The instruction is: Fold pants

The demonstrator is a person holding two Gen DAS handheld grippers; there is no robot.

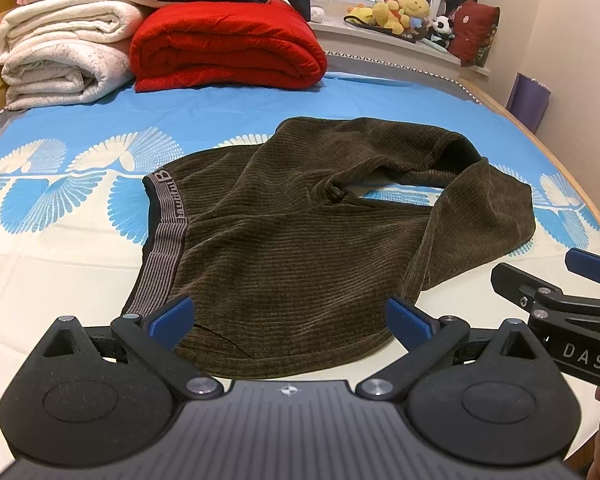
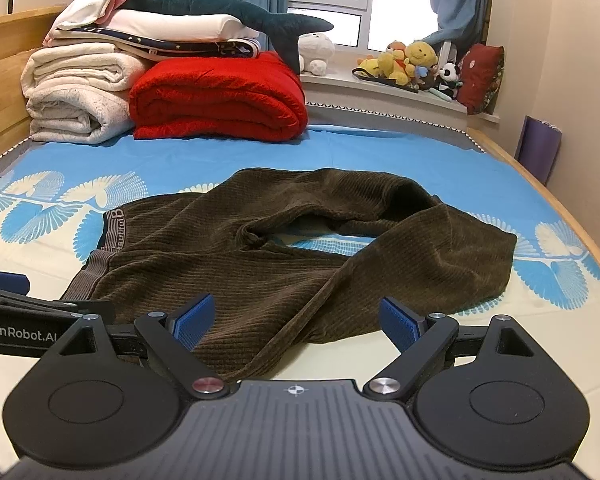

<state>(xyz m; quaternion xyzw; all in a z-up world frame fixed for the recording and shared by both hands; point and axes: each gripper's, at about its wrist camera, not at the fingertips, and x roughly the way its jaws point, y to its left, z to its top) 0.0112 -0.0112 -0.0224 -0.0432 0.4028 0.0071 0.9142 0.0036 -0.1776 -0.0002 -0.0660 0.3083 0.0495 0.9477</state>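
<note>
Dark brown corduroy pants lie on the blue and cream patterned bedsheet, grey striped waistband at the left, both legs bent back over themselves toward the right. My left gripper is open, its blue pads straddling the near hem of the pants, nothing gripped. In the right wrist view the same pants fill the middle; my right gripper is open over the near edge of a leg. The right gripper also shows at the right edge of the left wrist view.
Folded white blankets and a folded red blanket are stacked at the head of the bed. A plush shark lies on top. Stuffed toys and a red cushion line the window sill. A wooden bed rail runs along the right.
</note>
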